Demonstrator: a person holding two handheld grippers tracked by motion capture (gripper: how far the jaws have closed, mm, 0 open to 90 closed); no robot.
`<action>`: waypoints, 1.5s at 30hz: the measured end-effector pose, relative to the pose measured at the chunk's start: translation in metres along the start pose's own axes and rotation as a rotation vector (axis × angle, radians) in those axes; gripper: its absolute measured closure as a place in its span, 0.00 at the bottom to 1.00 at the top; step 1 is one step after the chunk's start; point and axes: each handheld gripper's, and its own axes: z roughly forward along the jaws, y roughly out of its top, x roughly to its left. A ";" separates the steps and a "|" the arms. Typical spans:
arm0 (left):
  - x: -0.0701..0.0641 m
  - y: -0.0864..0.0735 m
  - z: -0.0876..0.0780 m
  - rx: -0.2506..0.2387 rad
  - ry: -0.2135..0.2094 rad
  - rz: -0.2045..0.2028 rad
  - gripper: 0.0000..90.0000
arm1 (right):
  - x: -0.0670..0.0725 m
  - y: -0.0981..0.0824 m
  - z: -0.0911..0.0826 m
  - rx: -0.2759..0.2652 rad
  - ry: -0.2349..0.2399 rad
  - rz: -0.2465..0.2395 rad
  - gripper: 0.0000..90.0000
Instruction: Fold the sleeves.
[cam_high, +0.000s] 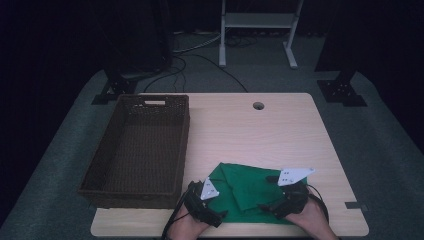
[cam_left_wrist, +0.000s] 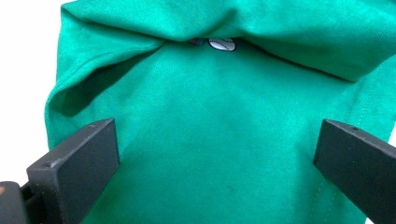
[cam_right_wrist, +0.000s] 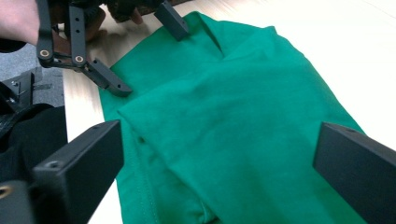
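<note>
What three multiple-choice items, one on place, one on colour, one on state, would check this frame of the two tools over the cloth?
1. Where does the wicker basket stand on the table?
A. on its left half
B. on its right half
C. on top of the cloth

2. What colour is the folded cloth?
A. red
B. green
C. white

3. How do the jaws of the left tool and the right tool stand?
A. both wide apart
B. both clamped on the cloth
C. one clamped, one apart

Answers:
1. A, as the high view shows the basket along the left side, with the cloth to its right near the front edge.
2. B, green in all three views.
3. A, as each gripper view shows its two jaws spread with cloth lying between them, ungripped.
</note>
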 end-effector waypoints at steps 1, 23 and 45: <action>0.000 0.000 0.000 0.000 0.000 0.000 0.00 | 0.000 0.000 0.001 0.001 0.001 -0.003 0.02; 0.000 0.000 0.000 0.000 0.000 -0.001 0.00 | 0.008 0.004 0.008 0.018 0.040 -0.030 0.16; 0.000 0.000 0.000 -0.001 0.000 -0.002 0.00 | 0.019 0.010 0.018 0.029 0.056 -0.077 0.31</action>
